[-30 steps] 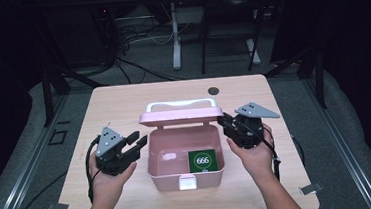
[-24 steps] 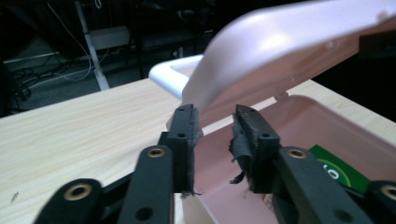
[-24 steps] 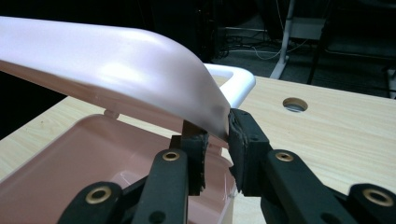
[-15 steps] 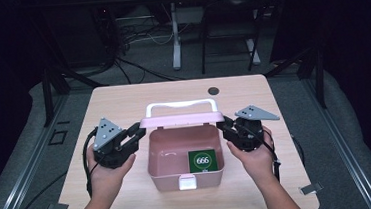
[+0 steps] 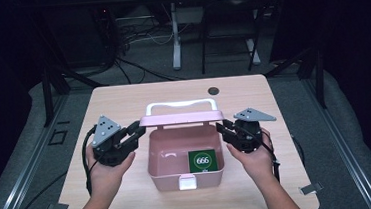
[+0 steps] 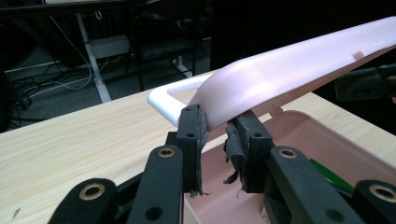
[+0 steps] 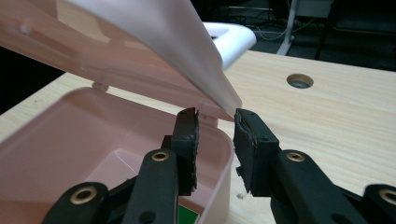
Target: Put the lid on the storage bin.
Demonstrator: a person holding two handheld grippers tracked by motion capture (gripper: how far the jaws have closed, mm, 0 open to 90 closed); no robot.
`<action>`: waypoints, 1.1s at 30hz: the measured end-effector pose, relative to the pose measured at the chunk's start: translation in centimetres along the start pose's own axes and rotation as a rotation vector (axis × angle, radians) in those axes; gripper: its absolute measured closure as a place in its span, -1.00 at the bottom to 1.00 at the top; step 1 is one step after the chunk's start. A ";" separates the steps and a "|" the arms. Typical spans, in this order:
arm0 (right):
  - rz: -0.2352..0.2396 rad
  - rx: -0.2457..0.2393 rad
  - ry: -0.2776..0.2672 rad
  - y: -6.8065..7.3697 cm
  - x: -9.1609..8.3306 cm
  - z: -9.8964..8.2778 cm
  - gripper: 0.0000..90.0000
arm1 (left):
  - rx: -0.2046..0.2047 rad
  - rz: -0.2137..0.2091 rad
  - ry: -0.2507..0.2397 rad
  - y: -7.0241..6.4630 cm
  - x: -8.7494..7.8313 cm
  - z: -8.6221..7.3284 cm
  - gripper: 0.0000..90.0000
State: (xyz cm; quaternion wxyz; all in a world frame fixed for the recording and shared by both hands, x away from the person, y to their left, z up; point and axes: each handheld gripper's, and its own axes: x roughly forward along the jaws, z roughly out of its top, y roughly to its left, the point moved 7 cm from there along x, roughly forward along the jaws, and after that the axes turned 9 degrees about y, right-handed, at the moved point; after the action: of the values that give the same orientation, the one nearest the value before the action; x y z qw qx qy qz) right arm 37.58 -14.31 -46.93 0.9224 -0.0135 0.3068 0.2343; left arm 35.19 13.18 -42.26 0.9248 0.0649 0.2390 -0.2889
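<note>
A pink box (image 5: 168, 178) stands mid-table with its pink lid (image 5: 182, 118) partly raised and a white handle (image 5: 181, 105) on the lid's far side. A green card marked 666 (image 5: 200, 161) lies inside. My left gripper (image 5: 138, 131) has closed on the lid's left corner; in the left gripper view the lid (image 6: 289, 79) edge sits pinched between the pads of the gripper (image 6: 217, 135). My right gripper (image 5: 221, 127) has just been opening. In the right gripper view the lid (image 7: 140, 42) corner hangs in the gap of the gripper (image 7: 215, 126), touching neither pad.
The box has a white latch (image 5: 188, 183) on its front wall. A round cable hole (image 5: 213, 90) lies in the wooden table (image 5: 289, 176) behind the box. Dark floor, cables and stand legs lie beyond the table's far edge.
The left gripper's jaws have closed onto the lid's left corner. The right gripper's jaws have spread apart at the lid's right corner. Both hands have barely shifted.
</note>
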 end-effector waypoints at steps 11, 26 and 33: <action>-0.029 0.035 0.048 -1.9 0.8 -1.1 0.55 | 0.006 -0.001 0.004 -0.1 -0.2 0.2 0.64; -0.044 0.075 0.044 -3.1 0.6 -1.2 0.53 | 0.021 -0.014 0.007 -0.6 -0.9 -0.7 0.63; -0.040 0.086 0.034 -3.3 0.4 -1.0 0.50 | 0.029 -0.020 0.012 -0.9 -1.2 -1.3 0.63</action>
State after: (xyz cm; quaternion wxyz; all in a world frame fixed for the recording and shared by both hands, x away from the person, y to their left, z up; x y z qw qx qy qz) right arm 38.71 -17.28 -48.38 0.9213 0.0161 0.3318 0.2019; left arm 33.31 13.36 -42.77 0.9194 0.0774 0.2408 -0.3012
